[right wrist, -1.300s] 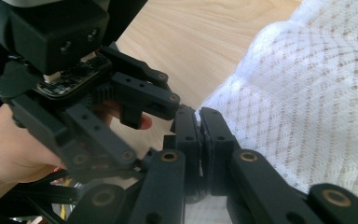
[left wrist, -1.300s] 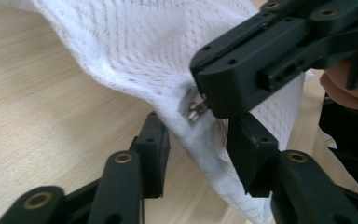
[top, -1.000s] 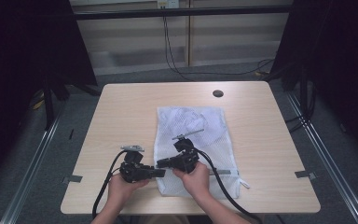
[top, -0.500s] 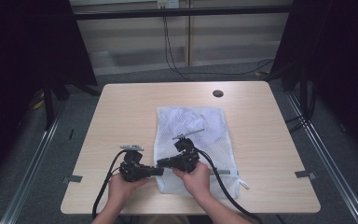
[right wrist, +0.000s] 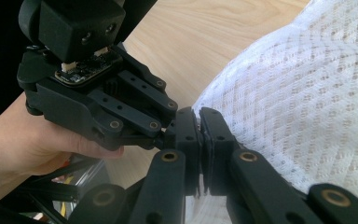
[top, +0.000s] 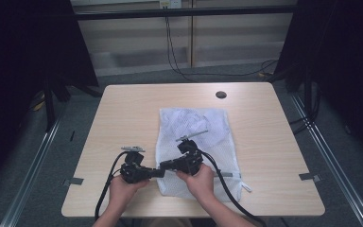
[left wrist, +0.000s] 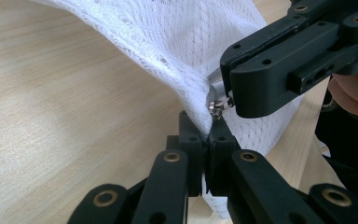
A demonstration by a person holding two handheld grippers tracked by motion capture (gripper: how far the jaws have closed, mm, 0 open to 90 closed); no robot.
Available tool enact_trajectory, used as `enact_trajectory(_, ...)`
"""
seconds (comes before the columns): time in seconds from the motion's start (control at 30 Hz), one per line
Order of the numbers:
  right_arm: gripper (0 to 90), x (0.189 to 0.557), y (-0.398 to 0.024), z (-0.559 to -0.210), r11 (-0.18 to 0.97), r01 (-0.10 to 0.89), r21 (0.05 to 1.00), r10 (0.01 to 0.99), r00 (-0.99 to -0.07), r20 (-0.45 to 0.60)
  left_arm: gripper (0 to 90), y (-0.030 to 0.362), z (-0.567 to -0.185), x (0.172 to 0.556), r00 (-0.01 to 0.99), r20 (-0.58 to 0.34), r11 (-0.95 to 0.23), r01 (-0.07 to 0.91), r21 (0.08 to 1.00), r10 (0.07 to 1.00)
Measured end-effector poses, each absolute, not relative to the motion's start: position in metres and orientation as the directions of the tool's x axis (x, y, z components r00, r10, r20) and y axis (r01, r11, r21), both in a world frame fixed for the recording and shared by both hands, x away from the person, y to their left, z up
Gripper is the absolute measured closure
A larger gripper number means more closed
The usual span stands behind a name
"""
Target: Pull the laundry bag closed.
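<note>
The table (top: 137, 113) carries a white mesh bag (top: 203, 127) that lies flat right of centre, its long axis running away from the person and its near end close to the near table edge. The flat lay keeps the mesh taut enough for work along the zippered near end, where the tape and end tab trail toward the right. Both grippers meet at the bag's near-left corner, touching or almost touching, so that one can anchor the fabric while the other works the zipper. The left gripper (top: 159, 172) comes in from the bag's left side; its jaws have just been closing and now stand shut on a fold of mesh at the corner, as the left gripper view shows (left wrist: 208, 140). This grip most likely serves to hold the bag still against a pull. The right gripper (top: 166, 166) points toward the left one, and its jaws are closed on the small metal zipper pull (left wrist: 216, 106), which hangs just above the left gripper's tips. In the right gripper view, its own tips (right wrist: 200, 122) press together against the mesh edge. The opposed arrangement suggests a zipper stroke toward the right, along the near end, with the corner fixed.
</note>
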State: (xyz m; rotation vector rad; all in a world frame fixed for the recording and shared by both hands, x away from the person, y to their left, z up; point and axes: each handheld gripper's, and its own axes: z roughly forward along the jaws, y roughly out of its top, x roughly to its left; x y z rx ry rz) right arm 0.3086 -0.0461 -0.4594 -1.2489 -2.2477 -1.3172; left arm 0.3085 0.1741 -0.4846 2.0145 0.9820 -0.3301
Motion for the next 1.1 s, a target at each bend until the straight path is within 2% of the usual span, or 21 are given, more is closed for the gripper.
enact_trajectory(1.1,87.3,0.308,-0.065,-0.462,0.23,0.78,0.582,0.558,-0.596,0.578,88.3,0.177,-0.482,0.309,0.647,-0.558,-0.318,0.752,0.577,0.52)
